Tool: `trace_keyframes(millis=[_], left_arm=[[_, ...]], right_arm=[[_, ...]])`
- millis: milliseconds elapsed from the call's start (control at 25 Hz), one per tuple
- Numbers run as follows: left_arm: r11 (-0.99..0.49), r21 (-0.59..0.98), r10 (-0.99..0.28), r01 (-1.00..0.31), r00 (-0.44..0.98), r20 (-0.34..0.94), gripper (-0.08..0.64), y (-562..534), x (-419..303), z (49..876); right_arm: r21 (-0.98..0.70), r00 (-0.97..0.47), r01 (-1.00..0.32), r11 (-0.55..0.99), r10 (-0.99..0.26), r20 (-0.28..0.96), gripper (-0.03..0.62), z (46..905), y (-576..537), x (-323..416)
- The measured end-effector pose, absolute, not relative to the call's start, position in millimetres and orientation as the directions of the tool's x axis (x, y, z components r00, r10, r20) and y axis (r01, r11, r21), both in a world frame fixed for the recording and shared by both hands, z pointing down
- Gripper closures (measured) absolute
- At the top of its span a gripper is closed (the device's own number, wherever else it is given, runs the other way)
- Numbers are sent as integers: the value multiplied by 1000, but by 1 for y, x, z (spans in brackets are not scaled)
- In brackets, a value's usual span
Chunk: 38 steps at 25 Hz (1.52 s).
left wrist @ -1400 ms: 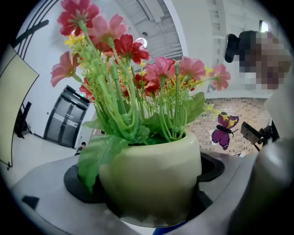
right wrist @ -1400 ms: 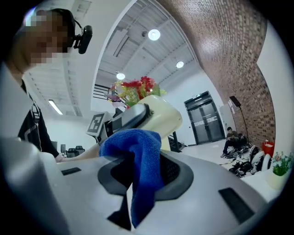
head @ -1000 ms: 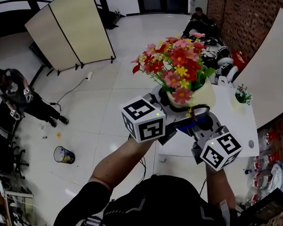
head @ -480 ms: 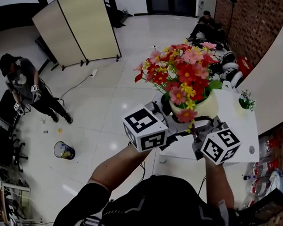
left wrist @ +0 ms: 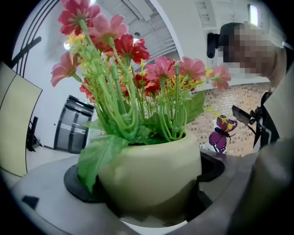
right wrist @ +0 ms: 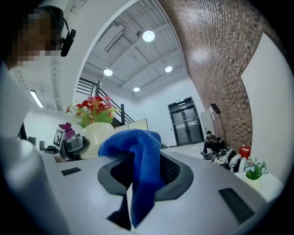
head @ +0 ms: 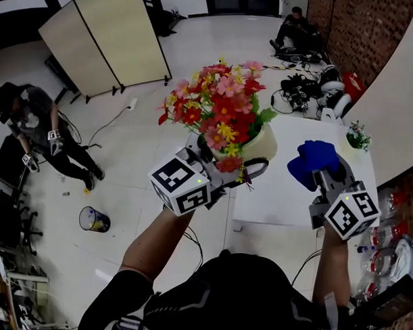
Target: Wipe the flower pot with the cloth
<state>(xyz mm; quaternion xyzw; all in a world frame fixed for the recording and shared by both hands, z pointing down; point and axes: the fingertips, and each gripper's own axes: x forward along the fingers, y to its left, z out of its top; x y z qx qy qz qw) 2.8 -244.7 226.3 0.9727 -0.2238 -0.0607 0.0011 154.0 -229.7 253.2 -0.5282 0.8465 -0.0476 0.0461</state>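
**Pot lifted in the left gripper, cloth in the right, the two apart**

From my station I see both tools loaded. The left gripper [head: 235, 169] has its jaws closed round the lower body of the cream flower pot [head: 261, 146]. In the left gripper view the pot's rounded wall fills the gap between the two jaws and sits upright. The pot is held up in the air, clear of the white table [head: 289, 198], over that table's near left edge as the head view shows it. A bunch of red, pink and yellow artificial flowers [head: 214, 106] rises from the pot, with one large green leaf drooping over its rim. A purple butterfly ornament [left wrist: 221, 132] sticks out beside the stems.

The right gripper [head: 324, 172] pinches a blue cloth [head: 313, 162]. In the right gripper view the cloth is bunched above the jaws and a fold hangs down through the gap between them. The cloth is off to the right of the pot and not touching it; open air shows between them in the head view.

On the table's far right corner stands a small potted plant [head: 355, 137]. Beyond, on the pale tiled floor, I make out a beige folding screen [head: 104, 43], a small waste bin [head: 93, 224], a person standing at the left [head: 40, 136], and another person sitting by the brick wall [head: 364, 33].
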Motion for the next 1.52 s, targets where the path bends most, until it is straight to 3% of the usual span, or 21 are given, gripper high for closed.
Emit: trace_keyframes(millis=[240,1000,1520], left_arm=[[-892,-27,-448,-451,891,-71,-17,-243,2,253],[-914,-84,-400,-398,916,11,-17,-231,15,321],[-960,-6,-280,-281,954,108,-17,-251,42,523]], right_arm=[[-130,-374,-916,379,-925,-62,503,249,-219,191],[-80,-399,-912,402,-915,-50,503,256,-208,176],[-98,-356,-932,349,-933,57,503,355,-216,200]])
